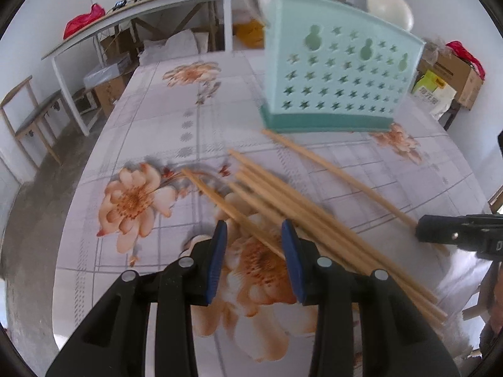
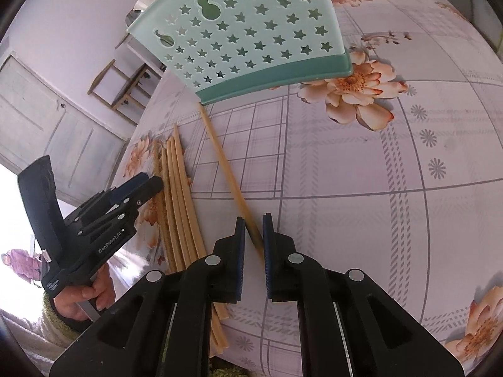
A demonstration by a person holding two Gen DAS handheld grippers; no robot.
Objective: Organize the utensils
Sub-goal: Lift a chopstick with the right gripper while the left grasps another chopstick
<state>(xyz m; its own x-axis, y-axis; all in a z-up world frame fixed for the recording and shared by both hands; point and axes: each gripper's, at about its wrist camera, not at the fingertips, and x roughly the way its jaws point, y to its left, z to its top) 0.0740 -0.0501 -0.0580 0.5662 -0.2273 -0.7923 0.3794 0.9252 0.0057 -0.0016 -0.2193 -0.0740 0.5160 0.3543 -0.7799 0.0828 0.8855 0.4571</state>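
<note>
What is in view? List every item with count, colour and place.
utensil holder: one, mint green with a darker base and star holes, upright at the far side of the table
single chopstick: one, light wood, lying apart towards the holder
bundled chopsticks: about five, light wood, lying side by side
tablecloth: one, pale with orange flowers
red bag: one, on a background table
left gripper: black and blue, open over the bundle
right gripper: closed on the single chopstick
</note>
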